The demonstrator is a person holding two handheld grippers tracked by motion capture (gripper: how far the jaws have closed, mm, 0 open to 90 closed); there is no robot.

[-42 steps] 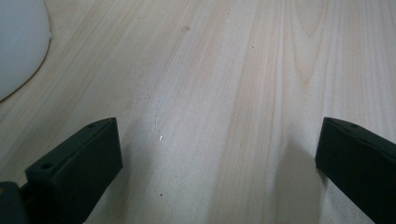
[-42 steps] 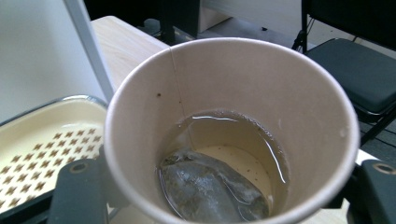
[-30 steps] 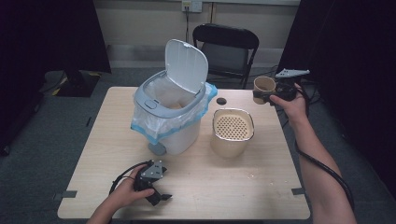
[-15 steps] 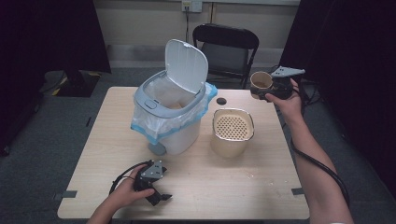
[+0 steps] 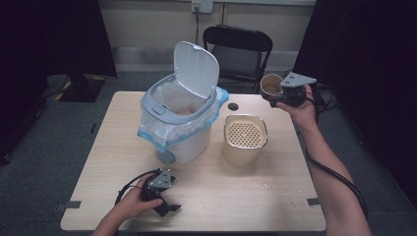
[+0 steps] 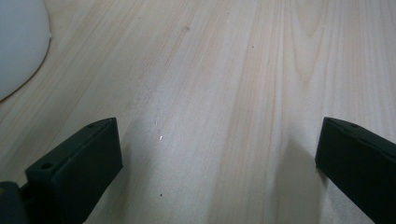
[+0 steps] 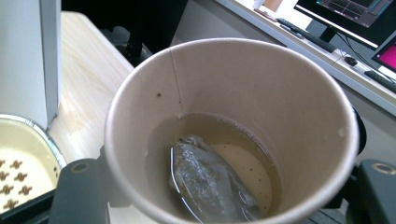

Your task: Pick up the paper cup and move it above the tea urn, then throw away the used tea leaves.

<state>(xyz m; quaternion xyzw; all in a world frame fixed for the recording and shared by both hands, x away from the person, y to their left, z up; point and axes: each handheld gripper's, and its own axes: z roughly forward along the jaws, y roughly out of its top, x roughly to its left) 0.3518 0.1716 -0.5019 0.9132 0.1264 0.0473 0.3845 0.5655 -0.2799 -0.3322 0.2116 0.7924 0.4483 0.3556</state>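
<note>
Brown paper cup point(image 5: 271, 84) in the air past the table's far right corner, tipped on its side, mouth facing left toward the bin. Inside point(image 7: 219, 158): a wet tea bag point(image 7: 210, 182) and a little pale brownish liquid at the bottom.

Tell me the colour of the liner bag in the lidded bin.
Translucent blue plastic liner bag; clearest in the high view.

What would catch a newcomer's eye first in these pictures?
Probably the paper cup, held in the right tool above the table's far right corner, with a wet tea bag in a little liquid. Next, the white bin at the table's middle, lid up, beside a cream strainer pot.
</note>
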